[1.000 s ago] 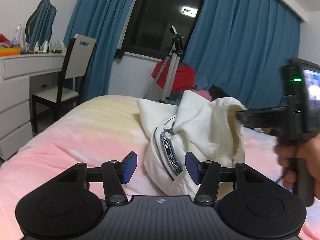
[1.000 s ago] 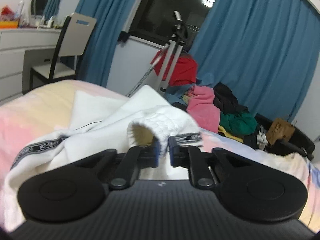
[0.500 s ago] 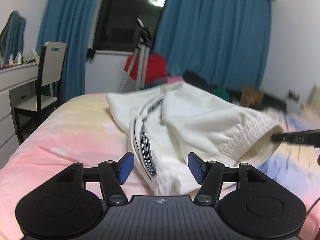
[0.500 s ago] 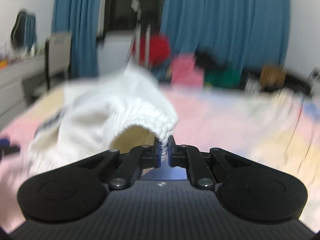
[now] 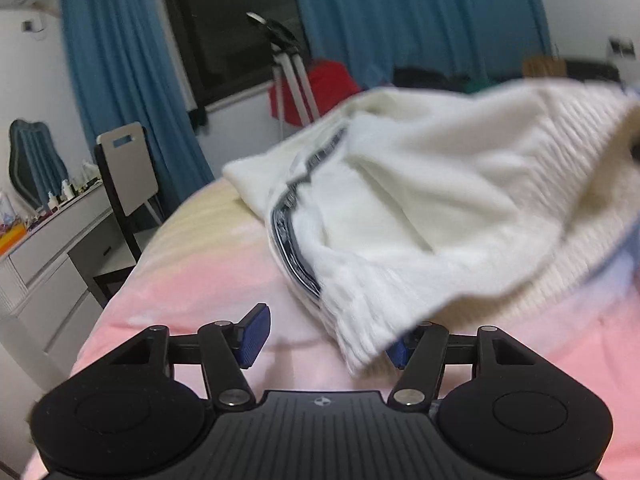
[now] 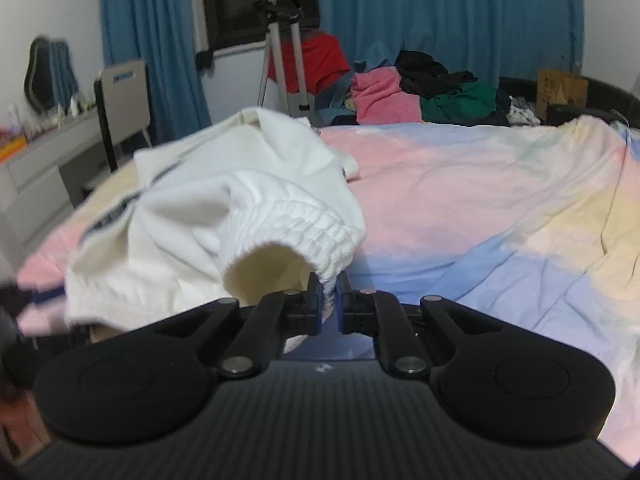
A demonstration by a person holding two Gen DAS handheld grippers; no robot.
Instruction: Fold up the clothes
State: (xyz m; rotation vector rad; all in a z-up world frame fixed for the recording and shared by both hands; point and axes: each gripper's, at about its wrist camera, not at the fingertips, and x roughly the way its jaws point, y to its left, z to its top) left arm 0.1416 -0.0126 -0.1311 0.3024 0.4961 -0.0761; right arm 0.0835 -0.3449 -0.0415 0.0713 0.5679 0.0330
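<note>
Folding barely begun: bulky white fleece garment with ribbed cuffs (image 6: 240, 208) lies rumpled, unfolded, on the pastel-patched bed sheet (image 6: 500, 208), one cuff pinched in the right tool (image 6: 329, 306), left tool (image 5: 324, 338) half-wide, gripping nothing, hem draped between its jaws

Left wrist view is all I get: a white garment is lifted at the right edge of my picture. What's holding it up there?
Observer: The right claw is shut on the ribbed cuff of the white garment.
Operator: What's on the bed beyond that?
Observer: To the right of the garment, the bed shows only wrinkled sheet in pink, blue and yellow.
Operator: Any more laundry?
Observer: A pile of clothes, pink, green and black, sits past the bed's far edge.
</note>
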